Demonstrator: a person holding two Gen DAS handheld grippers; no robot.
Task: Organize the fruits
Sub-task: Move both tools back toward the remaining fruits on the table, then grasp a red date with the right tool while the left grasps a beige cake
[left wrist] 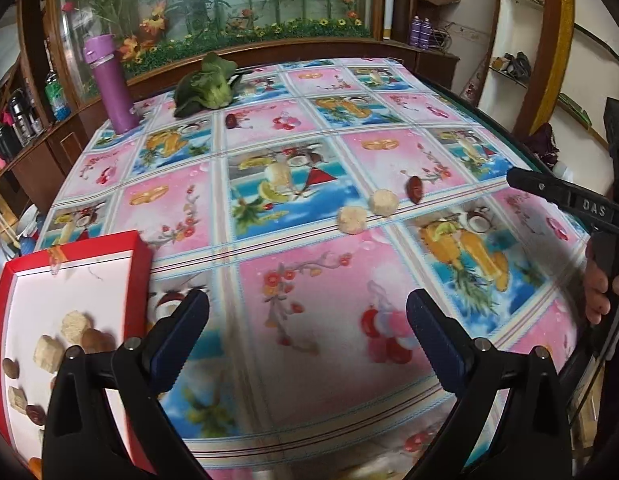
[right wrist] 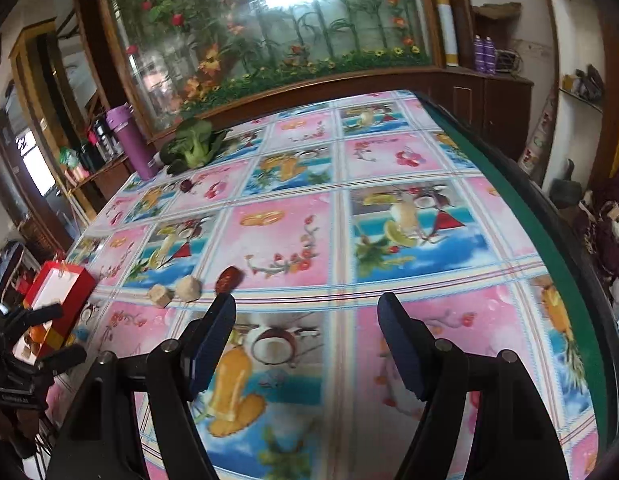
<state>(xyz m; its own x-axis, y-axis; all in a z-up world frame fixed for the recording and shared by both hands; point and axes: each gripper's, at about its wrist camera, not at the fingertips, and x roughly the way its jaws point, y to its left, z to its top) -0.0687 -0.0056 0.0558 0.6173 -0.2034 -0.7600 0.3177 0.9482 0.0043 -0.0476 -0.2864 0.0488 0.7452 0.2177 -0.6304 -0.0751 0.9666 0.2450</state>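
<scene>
Jaws spread, red date (right wrist: 228, 278) just beyond

Beneath your left gripper (left wrist: 307, 312) the tablecloth (left wrist: 309, 280) looks glossy and smooth, like plastic; its fingers (left wrist: 425, 320) look matt black plastic. Left of it, the red box (left wrist: 137, 256) looks glossy.

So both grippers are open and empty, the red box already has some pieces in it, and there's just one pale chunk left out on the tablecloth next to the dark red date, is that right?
Not quite: two pale chunks lie on the tablecloth beside the dark red date, as the left wrist view shows. The rest holds: the left gripper and right gripper are open and empty, and the red box already has pieces in it.
</scene>
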